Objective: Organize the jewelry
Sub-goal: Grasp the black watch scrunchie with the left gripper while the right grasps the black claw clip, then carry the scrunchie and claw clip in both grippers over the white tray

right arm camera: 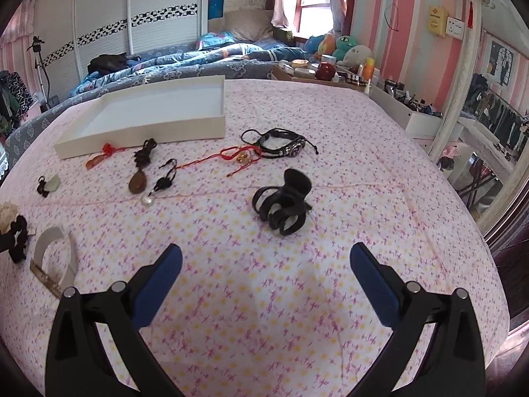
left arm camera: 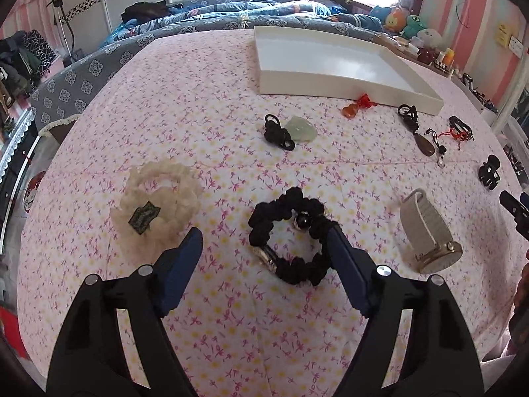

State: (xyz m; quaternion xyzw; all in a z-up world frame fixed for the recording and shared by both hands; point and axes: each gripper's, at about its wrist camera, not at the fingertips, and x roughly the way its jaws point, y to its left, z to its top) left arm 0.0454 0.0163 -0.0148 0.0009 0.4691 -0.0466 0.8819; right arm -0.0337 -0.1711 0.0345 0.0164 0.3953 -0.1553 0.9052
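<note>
Left gripper (left arm camera: 264, 236) spread wide, holding nothing, low over the pink floral tablecloth (left arm camera: 231, 324). Black scrunchie (left arm camera: 291, 236) flat on the cloth between the 2 blue fingers (left arm camera: 185, 264), its right edge at, perhaps touching, the right one. Cream scrunchie (left arm camera: 158, 198) just left of the left finger. White-strapped watch (left arm camera: 429, 231) standing on its side to the right, apart from the black scrunchie.

Right gripper (right arm camera: 266, 258) likewise splayed and empty above bare cloth. Black claw clip (right arm camera: 282, 203) lying just ahead of it, untouched. Further on, black leather bracelet (right arm camera: 281, 142), red cord bracelet (right arm camera: 231, 155), brown pendant (right arm camera: 138, 180) and small orange charm (right arm camera: 94, 162) scattered in front of the white tray (right arm camera: 142, 132). Pale jade pendant (left arm camera: 301, 129) with black knot well ahead of the left gripper, outside the tray.
</note>
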